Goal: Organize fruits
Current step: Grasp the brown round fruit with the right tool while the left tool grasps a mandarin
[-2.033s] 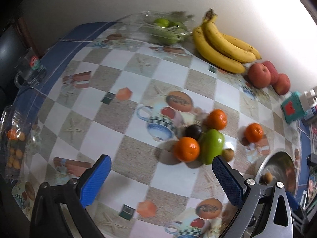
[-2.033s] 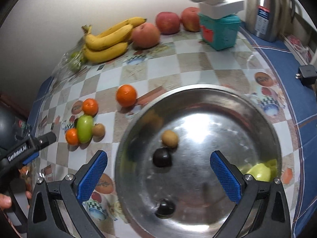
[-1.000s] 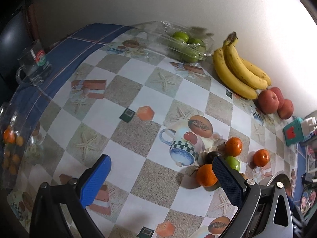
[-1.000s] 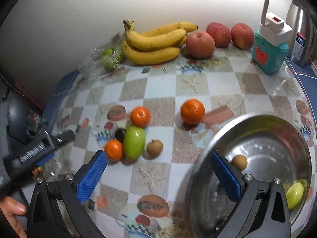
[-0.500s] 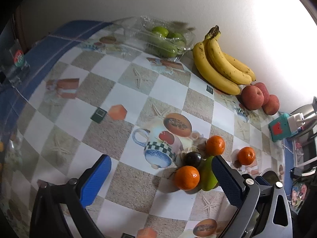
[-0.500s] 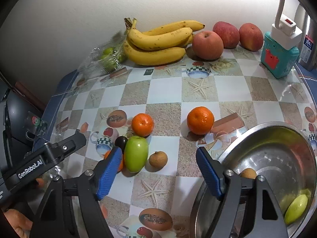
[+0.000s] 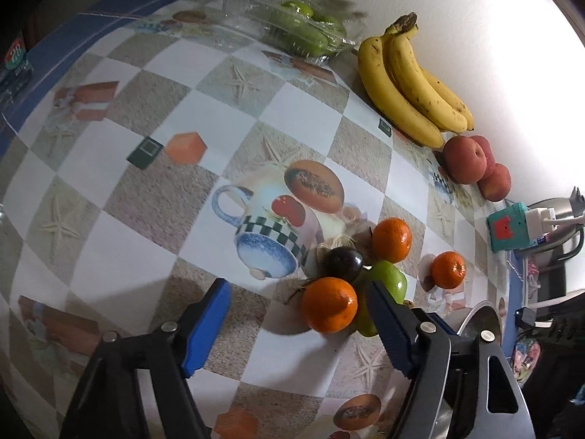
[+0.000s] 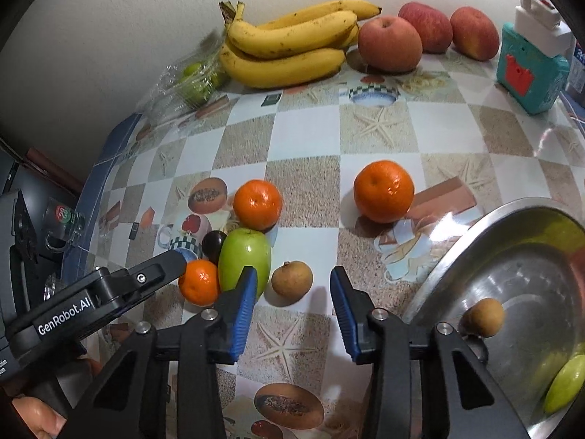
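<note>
On the counter lie three oranges, the nearest in a cluster with a green fruit, a dark plum and a small brown fruit, plus one banana bunch and three apples. Only the right wrist view shows the steel bowl holding a second brown fruit and a green one. Both tongs have just been closing yet grip nothing: the left tongs stand open near the closest orange, the right tongs narrower, just short of the small brown fruit
</note>
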`<state>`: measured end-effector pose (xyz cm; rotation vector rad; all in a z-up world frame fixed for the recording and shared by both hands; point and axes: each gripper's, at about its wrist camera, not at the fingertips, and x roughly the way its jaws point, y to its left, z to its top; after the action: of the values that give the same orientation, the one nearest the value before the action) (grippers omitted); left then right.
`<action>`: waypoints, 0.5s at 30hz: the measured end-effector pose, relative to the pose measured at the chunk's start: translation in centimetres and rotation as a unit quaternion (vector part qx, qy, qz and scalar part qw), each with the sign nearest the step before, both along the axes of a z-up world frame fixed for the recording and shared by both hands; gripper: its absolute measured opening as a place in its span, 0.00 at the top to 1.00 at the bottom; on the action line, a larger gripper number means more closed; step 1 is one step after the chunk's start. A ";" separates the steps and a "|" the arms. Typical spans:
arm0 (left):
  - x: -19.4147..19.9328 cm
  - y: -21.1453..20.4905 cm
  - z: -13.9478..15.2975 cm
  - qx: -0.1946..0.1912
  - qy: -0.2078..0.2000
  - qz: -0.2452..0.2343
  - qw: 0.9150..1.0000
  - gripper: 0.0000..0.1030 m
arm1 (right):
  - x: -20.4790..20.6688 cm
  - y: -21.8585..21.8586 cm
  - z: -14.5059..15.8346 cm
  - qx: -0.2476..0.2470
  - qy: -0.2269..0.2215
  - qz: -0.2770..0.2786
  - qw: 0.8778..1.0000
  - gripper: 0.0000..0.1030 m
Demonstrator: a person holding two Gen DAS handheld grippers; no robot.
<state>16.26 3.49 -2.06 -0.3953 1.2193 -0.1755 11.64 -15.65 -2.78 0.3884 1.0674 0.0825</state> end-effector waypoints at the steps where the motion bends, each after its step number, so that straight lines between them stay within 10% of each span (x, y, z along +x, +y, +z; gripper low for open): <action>1: 0.0 0.0 -0.1 -0.005 0.001 0.001 1.000 0.26 | 0.1 0.0 -0.2 0.000 0.002 -0.001 1.000 0.60; 15: 0.1 -1.2 -0.8 -0.017 0.010 -0.010 1.000 0.45 | 0.4 0.2 -0.9 0.012 0.005 -0.001 1.000 0.74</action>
<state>16.38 2.33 -2.87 -0.4156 1.2414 -0.2109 12.00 -15.43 -3.65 0.4111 1.0766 0.0923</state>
